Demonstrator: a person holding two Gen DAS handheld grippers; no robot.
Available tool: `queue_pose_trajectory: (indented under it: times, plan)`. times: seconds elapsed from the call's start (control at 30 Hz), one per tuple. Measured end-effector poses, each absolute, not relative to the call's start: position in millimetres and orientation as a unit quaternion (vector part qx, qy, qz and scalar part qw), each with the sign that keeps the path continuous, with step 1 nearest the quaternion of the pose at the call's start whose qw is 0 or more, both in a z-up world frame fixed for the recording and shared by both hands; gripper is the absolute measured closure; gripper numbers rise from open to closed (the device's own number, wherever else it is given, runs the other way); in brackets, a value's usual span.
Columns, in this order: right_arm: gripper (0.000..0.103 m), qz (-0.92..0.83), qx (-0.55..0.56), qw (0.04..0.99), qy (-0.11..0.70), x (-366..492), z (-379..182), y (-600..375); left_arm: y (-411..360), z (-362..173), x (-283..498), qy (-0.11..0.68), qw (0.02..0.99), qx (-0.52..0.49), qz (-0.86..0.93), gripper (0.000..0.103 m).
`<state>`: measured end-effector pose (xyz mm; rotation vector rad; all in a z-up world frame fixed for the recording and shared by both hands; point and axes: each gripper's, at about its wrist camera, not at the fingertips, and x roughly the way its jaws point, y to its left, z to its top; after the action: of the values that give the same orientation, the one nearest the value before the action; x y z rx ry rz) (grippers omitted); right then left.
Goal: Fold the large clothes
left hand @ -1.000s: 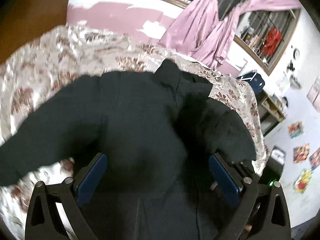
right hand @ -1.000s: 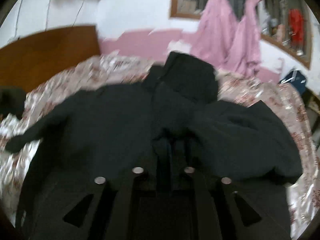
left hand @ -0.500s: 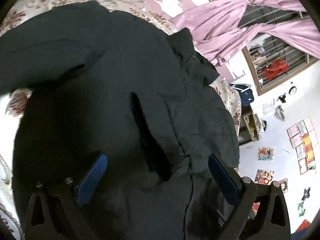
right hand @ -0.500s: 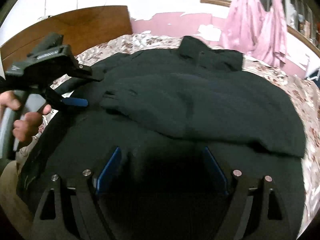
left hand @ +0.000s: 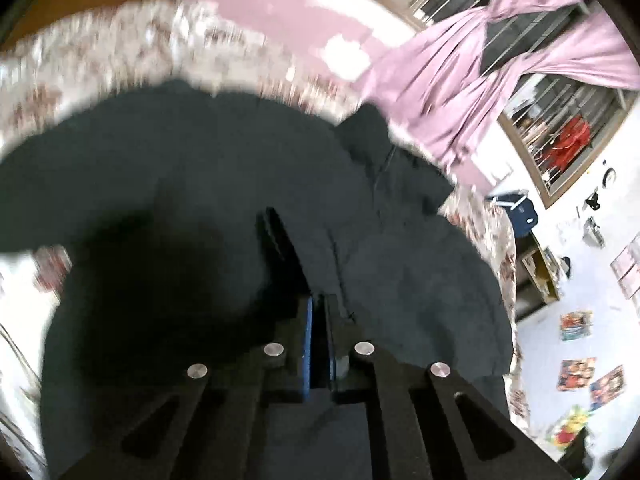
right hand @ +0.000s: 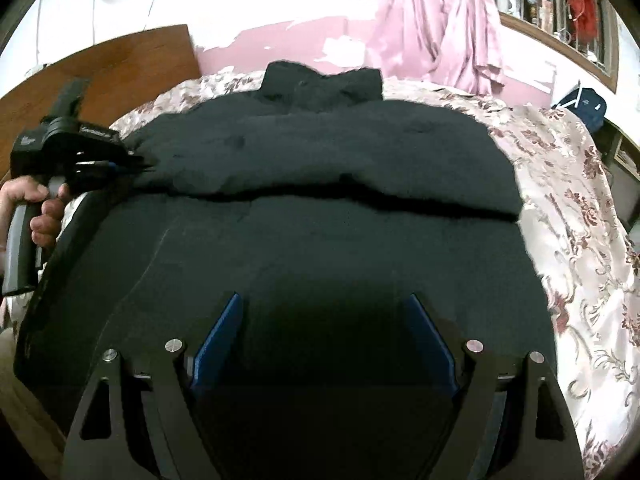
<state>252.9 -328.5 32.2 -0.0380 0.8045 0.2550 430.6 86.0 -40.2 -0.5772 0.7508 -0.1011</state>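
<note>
The left tool (right hand: 136, 165), at left of frame, is now pinching the jacket (right hand: 320, 168) sleeve after gaping, while the right tool (right hand: 324, 344) is hanging wide and empty, readying another fold.

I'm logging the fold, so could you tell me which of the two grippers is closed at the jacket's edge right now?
The left gripper, held in the hand at the dark jacket's left edge, has just closed; the right gripper stands open over the near hem.

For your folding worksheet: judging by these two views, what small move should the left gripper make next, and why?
Probably lift and carry its pinch across the jacket. The left gripper has just closed at the jacket's left edge, apparently on fabric, beside the sleeve already folded over, while the right gripper hangs open, holding nothing.
</note>
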Motion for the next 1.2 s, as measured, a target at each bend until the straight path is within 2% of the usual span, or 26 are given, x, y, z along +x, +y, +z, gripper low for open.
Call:
queue_pose_trajectory:
  times: [0.13, 0.23, 0.47, 0.63, 0.77, 0.8, 0.87, 0.93, 1.0, 1.2]
  plan:
    - [0.024, 0.110, -0.012, 0.926, 0.362, 274, 50, -329, 92, 1, 419, 0.292, 0.928, -0.230, -0.017, 0.098]
    - [0.024, 0.102, 0.001, 0.934, 0.344, 297, 61, -324, 104, 5, 415, 0.289, 0.934, -0.210, 0.000, 0.098]
    - [0.023, 0.095, 0.078, 0.918, 0.378, 377, 42, -293, 116, -41, 427, 0.359, 0.915, -0.182, 0.016, 0.097]
    - [0.023, 0.084, 0.033, 0.913, 0.398, 414, 17, -261, 122, -61, 426, 0.369, 0.911, -0.183, 0.013, 0.095]
    - [0.011, 0.071, 0.018, 0.908, 0.412, 423, -4, -249, 123, -65, 421, 0.367, 0.913, -0.181, -0.003, 0.092]
    - [0.009, 0.069, 0.019, 0.910, 0.409, 423, -7, -248, 125, -66, 417, 0.367, 0.911, -0.188, -0.007, 0.087]
    - [0.008, 0.071, 0.027, 0.915, 0.397, 421, -11, -248, 132, -67, 411, 0.367, 0.906, -0.210, -0.015, 0.071]
    - [0.007, 0.071, 0.032, 0.920, 0.384, 414, -14, -250, 142, -67, 401, 0.358, 0.900, -0.249, -0.033, 0.032]
    - [0.007, 0.070, 0.032, 0.924, 0.375, 411, -15, -248, 150, -66, 389, 0.344, 0.896, -0.279, -0.033, 0.016]
    - [0.005, 0.074, 0.040, 0.929, 0.361, 405, -18, -255, 195, -71, 360, 0.355, 0.868, -0.346, 0.010, 0.013]
